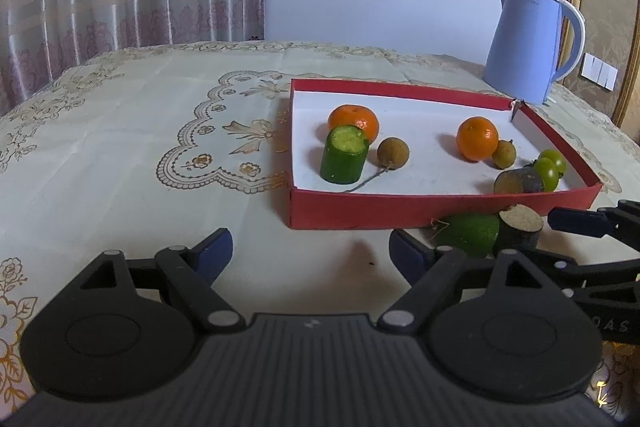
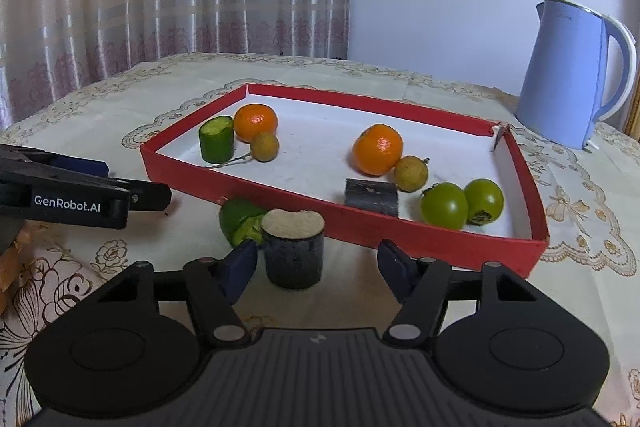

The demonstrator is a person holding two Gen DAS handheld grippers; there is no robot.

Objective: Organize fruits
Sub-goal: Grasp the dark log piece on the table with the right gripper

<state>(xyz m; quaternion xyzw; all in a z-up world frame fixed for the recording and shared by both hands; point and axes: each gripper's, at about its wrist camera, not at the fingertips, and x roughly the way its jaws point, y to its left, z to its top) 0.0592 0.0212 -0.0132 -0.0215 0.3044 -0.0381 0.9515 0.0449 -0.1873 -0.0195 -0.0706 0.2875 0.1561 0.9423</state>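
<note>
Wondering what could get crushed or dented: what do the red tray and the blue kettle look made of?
Red tray: seemingly thin cardboard, matte; one corner has split open, white paper-like lining. Blue kettle: probably plastic, smooth satin shell with soft highlights; metal cannot be excluded.

A red tray (image 2: 400,233) with a white floor holds orange mandarins (image 2: 377,149) and green fruits (image 2: 444,205); the kettle (image 2: 568,83) is pale blue.

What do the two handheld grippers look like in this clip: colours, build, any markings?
Both are matte black plastic: ribbed centre body, two round side housings, silver pivot pins, linkage arms ending in dark blue pads. The left gripper carries white "GenRobot.AI" lettering on its side. The right gripper looks identical. No cables or sleeves visible.
</note>
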